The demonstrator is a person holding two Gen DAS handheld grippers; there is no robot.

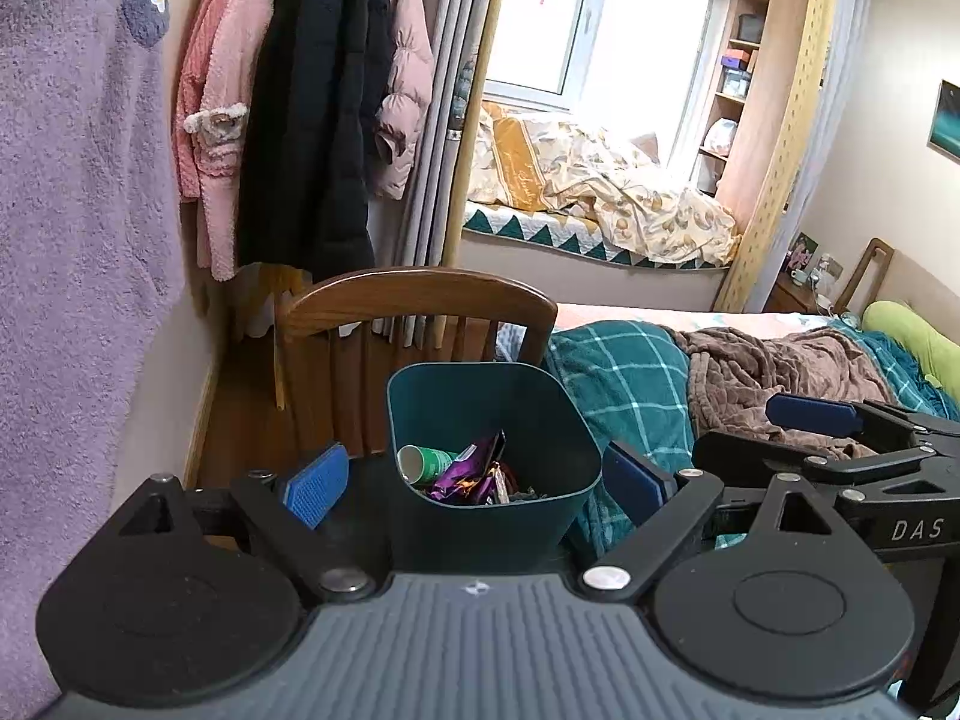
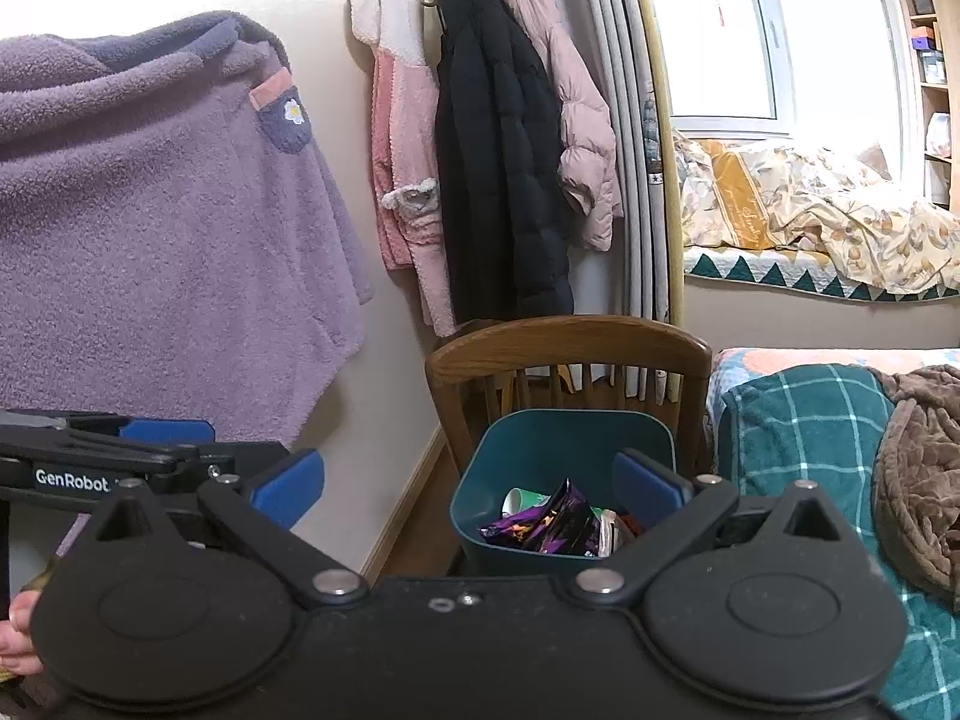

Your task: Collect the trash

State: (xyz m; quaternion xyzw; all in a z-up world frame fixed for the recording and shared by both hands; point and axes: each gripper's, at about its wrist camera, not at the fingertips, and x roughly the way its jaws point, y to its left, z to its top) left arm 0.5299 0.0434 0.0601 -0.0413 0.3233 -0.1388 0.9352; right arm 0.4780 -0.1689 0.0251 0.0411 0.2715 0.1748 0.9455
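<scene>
A dark teal trash bin (image 1: pixel 528 408) stands in front of a wooden chair and holds a green-and-white paper cup (image 1: pixel 423 462) and purple snack wrappers (image 1: pixel 468 474). My left gripper (image 1: pixel 477 483) is open and empty, its blue pads on either side of the bin's near rim. The bin (image 2: pixel 540 438) also shows in the right wrist view with the cup (image 2: pixel 522 501) and wrappers (image 2: pixel 546 525). My right gripper (image 2: pixel 468 489) is open and empty, just short of the bin. Each gripper shows at the edge of the other's view.
A wooden chair (image 1: pixel 420 300) stands behind the bin. A bed with a teal plaid blanket (image 1: pixel 624 384) and a brown throw (image 1: pixel 780 372) lies to the right. A purple fleece robe (image 2: pixel 150 210) and coats (image 2: pixel 504 168) hang on the left wall.
</scene>
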